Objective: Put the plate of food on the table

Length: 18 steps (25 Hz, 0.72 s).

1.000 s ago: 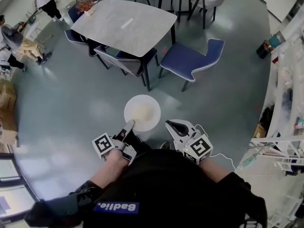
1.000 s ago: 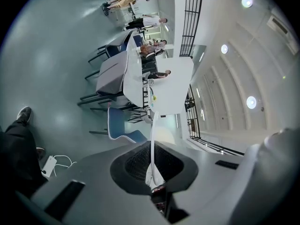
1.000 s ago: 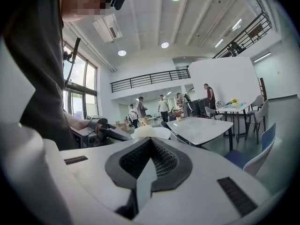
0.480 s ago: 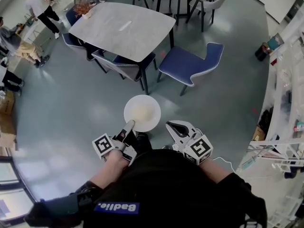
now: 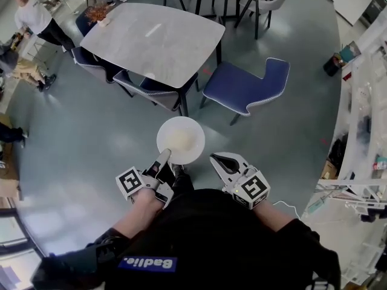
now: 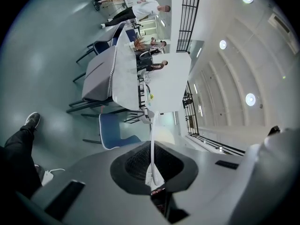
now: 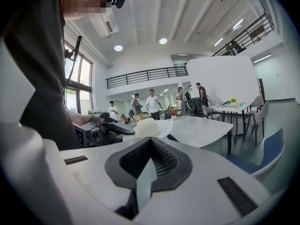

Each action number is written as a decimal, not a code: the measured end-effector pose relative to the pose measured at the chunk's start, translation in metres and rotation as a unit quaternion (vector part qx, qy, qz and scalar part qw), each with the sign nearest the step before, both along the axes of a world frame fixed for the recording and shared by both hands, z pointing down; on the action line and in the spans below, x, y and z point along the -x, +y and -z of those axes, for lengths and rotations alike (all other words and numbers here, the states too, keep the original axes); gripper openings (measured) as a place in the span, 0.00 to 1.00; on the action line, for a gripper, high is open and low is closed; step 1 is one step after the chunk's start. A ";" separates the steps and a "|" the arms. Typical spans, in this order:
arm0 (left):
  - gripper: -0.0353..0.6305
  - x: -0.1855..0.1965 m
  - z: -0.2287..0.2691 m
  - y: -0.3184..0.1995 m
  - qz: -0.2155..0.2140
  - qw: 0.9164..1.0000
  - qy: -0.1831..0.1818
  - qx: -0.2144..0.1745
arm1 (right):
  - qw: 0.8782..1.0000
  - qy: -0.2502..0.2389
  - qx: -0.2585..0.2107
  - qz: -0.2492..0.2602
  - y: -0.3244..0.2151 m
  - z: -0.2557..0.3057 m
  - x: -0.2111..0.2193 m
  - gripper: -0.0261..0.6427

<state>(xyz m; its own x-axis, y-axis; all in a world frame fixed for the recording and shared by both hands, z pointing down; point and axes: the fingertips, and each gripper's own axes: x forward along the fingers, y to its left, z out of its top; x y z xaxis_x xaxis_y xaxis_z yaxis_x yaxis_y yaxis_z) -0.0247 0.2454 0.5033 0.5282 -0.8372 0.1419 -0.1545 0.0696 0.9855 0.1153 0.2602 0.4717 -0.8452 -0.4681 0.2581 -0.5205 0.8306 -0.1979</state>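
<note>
A white plate (image 5: 180, 139) with a pale mound of food is carried level above the grey floor. My left gripper (image 5: 165, 157) is shut on its near rim. In the left gripper view the plate (image 6: 152, 139) shows edge-on as a thin white line between the closed pads. My right gripper (image 5: 216, 159) hangs beside the plate on the right, apart from it, jaws together with nothing in them. The right gripper view shows the plate (image 7: 151, 127) and the left gripper (image 7: 102, 128) to its left. The grey table (image 5: 151, 35) stands ahead.
Dark blue chairs (image 5: 145, 84) are tucked at the table's near side, and another blue chair (image 5: 245, 86) stands turned out at its right. People (image 5: 35, 17) stand at the far left. White shelving (image 5: 366, 113) runs along the right.
The table and chairs have shifted slightly in the head view as I move. The people at the left have changed places. The plate stays in the left gripper; the right gripper is unchanged.
</note>
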 end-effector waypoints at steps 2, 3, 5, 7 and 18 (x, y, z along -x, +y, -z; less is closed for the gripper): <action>0.07 0.011 0.002 -0.020 -0.004 1.000 -0.001 0.000 | 1.000 0.000 0.000 0.001 -0.018 0.000 0.012 0.06; 0.07 0.017 0.002 -0.029 -0.006 1.000 -0.001 -0.001 | 1.000 0.001 0.000 -0.001 -0.026 0.000 0.018 0.06; 0.07 0.029 0.000 -0.047 -0.010 1.000 0.000 -0.002 | 1.000 0.006 0.003 -0.009 -0.043 0.001 0.030 0.06; 0.07 0.041 -0.003 -0.064 -0.014 1.000 -0.001 -0.002 | 1.000 0.011 0.007 -0.013 -0.058 0.001 0.044 0.06; 0.07 0.100 -0.007 -0.148 -0.048 0.999 0.006 0.003 | 0.999 0.019 0.014 -0.049 -0.132 0.006 0.109 0.06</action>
